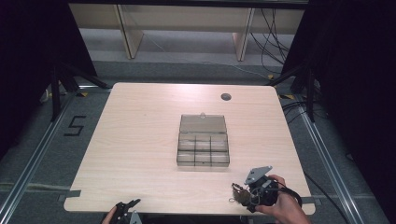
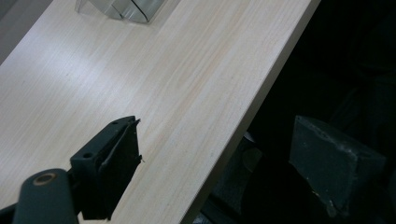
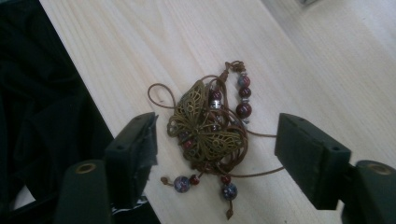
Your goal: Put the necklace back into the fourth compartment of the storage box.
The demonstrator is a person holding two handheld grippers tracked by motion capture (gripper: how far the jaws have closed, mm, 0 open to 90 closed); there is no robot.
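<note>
A brass butterfly pendant on a brown cord with dark red and blue beads lies bunched near the table's front edge. My right gripper stands open around it, one jaw on each side, neither touching it. In the high view the necklace sits just left of the right gripper, held by a hand at the front right. A clear plastic compartment box with its lid open stands mid-table. My left gripper is at the front edge, left of centre, open with nothing between its fingers.
The light wood table has a round cable hole at the back right. The box's corner appears at the top of the left gripper view. Dark floor and black curtains surround the table.
</note>
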